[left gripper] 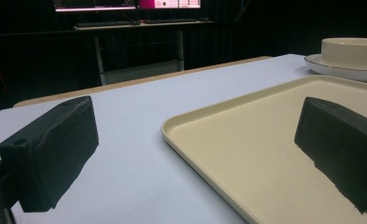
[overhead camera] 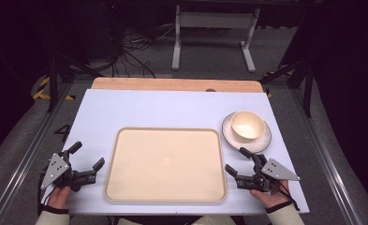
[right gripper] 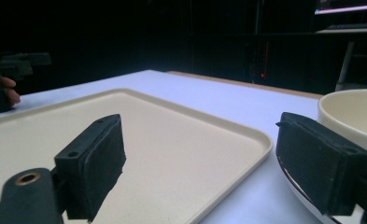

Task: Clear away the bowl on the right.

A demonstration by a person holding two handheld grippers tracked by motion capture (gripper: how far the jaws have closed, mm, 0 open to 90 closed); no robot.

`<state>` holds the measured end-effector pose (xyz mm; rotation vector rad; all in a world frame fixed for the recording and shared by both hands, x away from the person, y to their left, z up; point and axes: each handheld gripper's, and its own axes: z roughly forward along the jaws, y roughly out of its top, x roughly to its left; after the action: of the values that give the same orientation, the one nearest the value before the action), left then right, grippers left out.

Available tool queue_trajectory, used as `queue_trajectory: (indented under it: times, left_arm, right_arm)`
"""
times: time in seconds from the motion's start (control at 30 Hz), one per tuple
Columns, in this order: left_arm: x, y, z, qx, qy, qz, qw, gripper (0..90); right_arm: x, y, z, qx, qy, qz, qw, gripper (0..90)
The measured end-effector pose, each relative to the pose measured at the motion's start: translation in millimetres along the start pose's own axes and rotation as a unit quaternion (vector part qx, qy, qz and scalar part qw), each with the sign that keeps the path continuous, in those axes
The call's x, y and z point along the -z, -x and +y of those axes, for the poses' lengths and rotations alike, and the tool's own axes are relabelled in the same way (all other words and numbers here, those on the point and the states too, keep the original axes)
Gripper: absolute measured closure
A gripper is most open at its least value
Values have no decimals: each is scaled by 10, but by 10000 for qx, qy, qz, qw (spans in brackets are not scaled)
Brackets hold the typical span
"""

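A cream tray lies bare at the middle of the white table top. At its back right corner a cream bowl sits on a white saucer. My left gripper rests open just left of the tray, angled toward it. My right gripper stands open just right of the tray, in front of the saucer. The left gripper has its jaws wide apart, straddling the tray's corner without touching it. The right gripper has one jaw over the tray and one by the bowl.
The white table top ends in a wooden strip at the back. Beyond it stand a white desk frame and loose cables on the floor. Dark stands flank both sides. A hand with the other gripper appears far left.
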<state>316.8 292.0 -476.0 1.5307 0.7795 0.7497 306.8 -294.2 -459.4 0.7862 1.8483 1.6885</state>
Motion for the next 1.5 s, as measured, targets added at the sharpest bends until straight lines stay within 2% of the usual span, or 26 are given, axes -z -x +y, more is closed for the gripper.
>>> queue_trajectory:
  times: [0.13,0.17,0.3,0.63,0.9,1.27,1.5]
  left_arm:
    - [-1,0,0,-4,2,-4,10000,2]
    - [-1,-1,0,1,-4,-2,10000,1]
    - [-1,0,0,-5,1,-3,10000,2]
    - [-1,0,0,-3,1,-2,10000,1]
    - [-1,0,0,2,-3,-2,10000,1]
    - [0,1,0,0,-1,1,10000,1]
    - [0,-1,1,3,-5,-1,10000,2]
  right_arm:
    - [9,7,71,8,59,-11,10000,155]
    - [2,14,147,25,64,-2,10000,155]
    - [-20,11,243,39,110,33,9999,155]
    - [-21,-54,503,11,264,156,9995,155]
    - [-9,-109,617,88,295,214,9993,155]
    - [34,-172,794,53,353,408,9985,176]
    - [25,-118,841,52,287,457,9985,180]
